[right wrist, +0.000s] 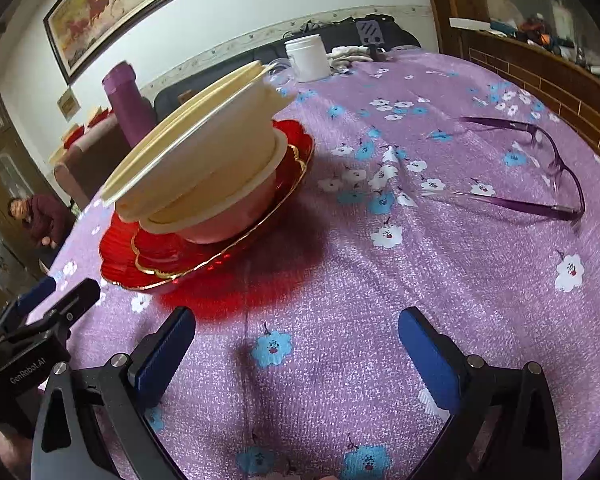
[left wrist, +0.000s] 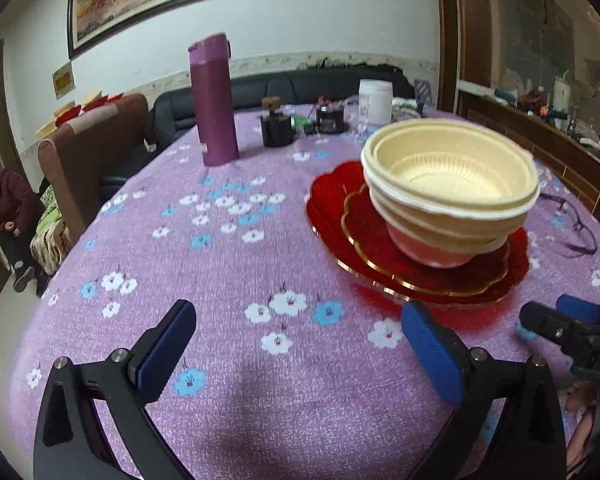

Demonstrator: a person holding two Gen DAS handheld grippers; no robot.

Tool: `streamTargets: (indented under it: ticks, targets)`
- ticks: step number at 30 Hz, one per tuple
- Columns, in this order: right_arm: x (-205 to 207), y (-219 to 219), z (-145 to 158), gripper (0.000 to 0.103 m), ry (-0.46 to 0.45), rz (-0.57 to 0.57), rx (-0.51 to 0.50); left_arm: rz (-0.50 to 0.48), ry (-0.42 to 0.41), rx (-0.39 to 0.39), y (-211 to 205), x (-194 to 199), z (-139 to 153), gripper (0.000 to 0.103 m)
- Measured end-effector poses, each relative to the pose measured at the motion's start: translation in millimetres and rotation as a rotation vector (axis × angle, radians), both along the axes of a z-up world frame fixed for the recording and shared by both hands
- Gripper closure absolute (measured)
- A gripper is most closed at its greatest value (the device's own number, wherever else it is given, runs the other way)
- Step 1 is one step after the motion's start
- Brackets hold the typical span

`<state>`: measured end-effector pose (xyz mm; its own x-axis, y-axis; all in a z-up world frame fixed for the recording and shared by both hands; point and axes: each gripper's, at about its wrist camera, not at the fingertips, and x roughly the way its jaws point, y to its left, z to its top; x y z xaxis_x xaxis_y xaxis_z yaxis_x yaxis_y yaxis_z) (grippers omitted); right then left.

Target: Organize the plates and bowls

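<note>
Several cream bowls [left wrist: 452, 184] sit nested and tilted on a pinkish bowl [left wrist: 428, 252], all on two stacked red plates [left wrist: 332, 208] with gold rims. My left gripper [left wrist: 299, 312] stands open over the purple flowered tablecloth, its right fingertip just short of the plates' near rim. In the right wrist view the bowl stack [right wrist: 204, 152] and the red plates [right wrist: 156, 256] lie up and to the left of my open right gripper [right wrist: 297, 316]. Nothing is between either pair of fingers. Each gripper shows in the other's view: right gripper [left wrist: 560, 316], left gripper [right wrist: 60, 296].
A purple flask [left wrist: 214, 100], small dark items [left wrist: 276, 130] and a white jar [left wrist: 375, 100] stand at the table's far side. Purple glasses [right wrist: 540, 168] lie right of the plates. A person [left wrist: 8, 208] sits beyond the table's left edge, near a brown chair [left wrist: 92, 148].
</note>
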<state>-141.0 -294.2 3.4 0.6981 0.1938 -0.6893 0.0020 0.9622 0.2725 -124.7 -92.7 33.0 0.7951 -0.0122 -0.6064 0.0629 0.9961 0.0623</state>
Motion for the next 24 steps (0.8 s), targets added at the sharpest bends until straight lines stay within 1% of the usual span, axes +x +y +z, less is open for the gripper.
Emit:
streamTargets:
  ticks: [4, 10, 14, 16, 18, 19, 21, 23, 24]
  targets:
    - [-1.6, 0.8, -0.2, 0.000, -0.002, 0.003, 0.002, -0.042, -0.044, -0.003, -2.7, -5.4, 5.8, 0.000]
    - [-2.6, -0.6, -0.1, 0.000, -0.006, 0.002, 0.016, -0.035, -0.096, 0.037, -4.0, -8.4, 15.5, 0.000]
    - [-2.7, -0.8, 0.0, 0.000, -0.006, 0.001, 0.016, -0.006, -0.138, 0.117, -7.5, -9.7, 19.8, 0.000]
    - [-2.8, -1.1, 0.3, 0.000, -0.009, 0.004, 0.018, -0.023, -0.106, 0.120, -10.1, -4.4, 17.6, 0.000]
    - [-3.4, -1.6, 1.3, 0.000, -0.018, 0.010, 0.022, -0.077, -0.040, 0.127, -15.9, 5.5, 10.8, 0.000]
    - [-4.2, -1.7, 2.6, 0.000, -0.026, 0.013, 0.020, -0.086, -0.014, 0.132, -17.8, 8.8, 8.9, 0.000]
    - [-7.8, -0.5, 9.8, 0.000, -0.061, 0.013, -0.023, -0.071, -0.011, 0.140, -19.1, 9.3, 8.9, 0.000]
    - [-14.6, -2.4, 23.3, 0.000, -0.146, -0.016, -0.092, -0.046, -0.019, 0.153, -19.5, 8.1, 8.0, 0.000]
    - [-15.8, -5.0, 27.6, 0.000, -0.169, -0.029, -0.103, -0.044, -0.026, 0.158, -20.2, 7.1, 7.7, 0.000]
